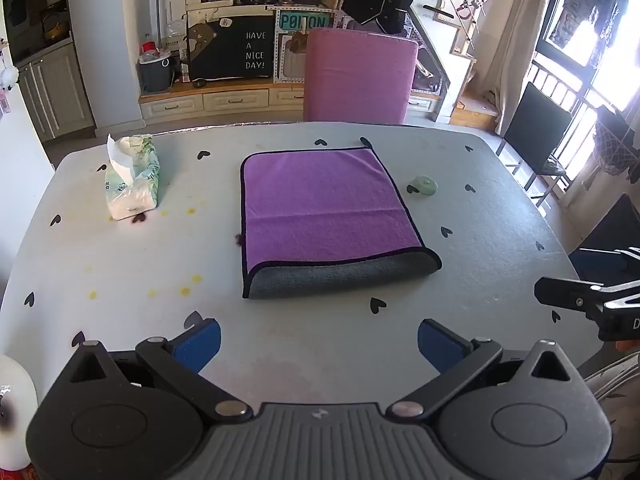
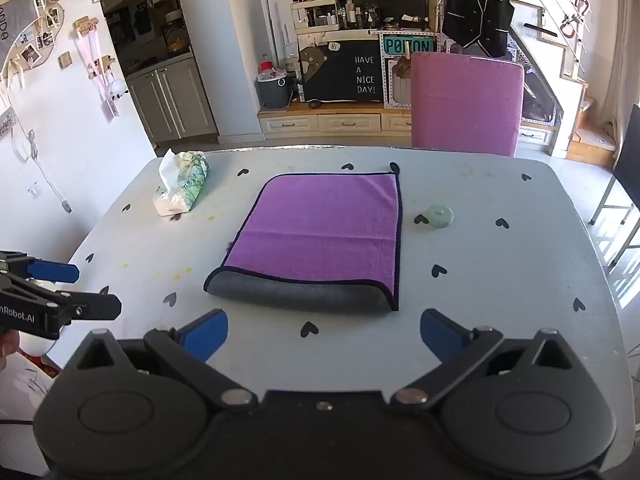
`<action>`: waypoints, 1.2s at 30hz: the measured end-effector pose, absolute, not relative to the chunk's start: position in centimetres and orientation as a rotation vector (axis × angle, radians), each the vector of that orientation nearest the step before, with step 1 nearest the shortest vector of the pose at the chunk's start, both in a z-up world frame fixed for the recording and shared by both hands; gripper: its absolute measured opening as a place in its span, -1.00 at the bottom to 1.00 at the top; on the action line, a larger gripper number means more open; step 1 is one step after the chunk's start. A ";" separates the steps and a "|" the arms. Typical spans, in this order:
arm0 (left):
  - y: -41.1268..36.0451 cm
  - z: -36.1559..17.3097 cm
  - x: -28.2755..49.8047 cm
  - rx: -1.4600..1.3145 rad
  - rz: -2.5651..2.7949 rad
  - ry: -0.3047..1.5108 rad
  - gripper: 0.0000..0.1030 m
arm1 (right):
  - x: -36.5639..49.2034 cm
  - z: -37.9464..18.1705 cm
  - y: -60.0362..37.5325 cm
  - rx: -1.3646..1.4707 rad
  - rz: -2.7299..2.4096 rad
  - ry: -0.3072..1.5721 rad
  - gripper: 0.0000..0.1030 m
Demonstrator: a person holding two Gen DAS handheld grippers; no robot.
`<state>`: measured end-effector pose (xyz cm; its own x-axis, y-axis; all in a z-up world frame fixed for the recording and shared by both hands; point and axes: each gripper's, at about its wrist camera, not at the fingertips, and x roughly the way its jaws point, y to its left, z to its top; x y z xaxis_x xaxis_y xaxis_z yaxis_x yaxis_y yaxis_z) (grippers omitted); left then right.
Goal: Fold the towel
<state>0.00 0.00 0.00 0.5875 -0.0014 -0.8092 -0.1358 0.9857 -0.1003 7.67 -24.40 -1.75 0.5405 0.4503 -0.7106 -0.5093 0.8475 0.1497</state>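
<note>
A purple towel (image 1: 324, 204) with a grey underside and dark edging lies folded flat in the middle of the table; it also shows in the right wrist view (image 2: 320, 232). Its grey lower layer sticks out along the near edge. My left gripper (image 1: 319, 342) is open and empty, held above the table short of the towel's near edge. My right gripper (image 2: 324, 334) is open and empty, also just short of the near edge. Each gripper shows at the side of the other's view: the right gripper (image 1: 592, 300) and the left gripper (image 2: 56, 288).
A tissue pack (image 1: 132, 178) lies at the far left of the grey heart-patterned table (image 1: 120, 280). A small round green object (image 1: 426, 185) sits right of the towel. A pink chair (image 1: 360, 76) stands behind the table. A dark chair (image 1: 536, 132) stands at the right.
</note>
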 end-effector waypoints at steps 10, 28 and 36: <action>0.0 0.0 0.0 -0.156 0.080 0.939 1.00 | 7.7 -1.8 -24.4 -0.079 0.570 0.821 0.99; 0.0 0.0 0.0 -0.156 0.080 0.940 1.00 | 7.6 -1.9 -24.3 -0.081 0.573 0.821 0.99; 0.0 0.0 0.0 -0.156 0.080 0.940 1.00 | 7.6 -1.9 -24.3 -0.080 0.575 0.821 0.99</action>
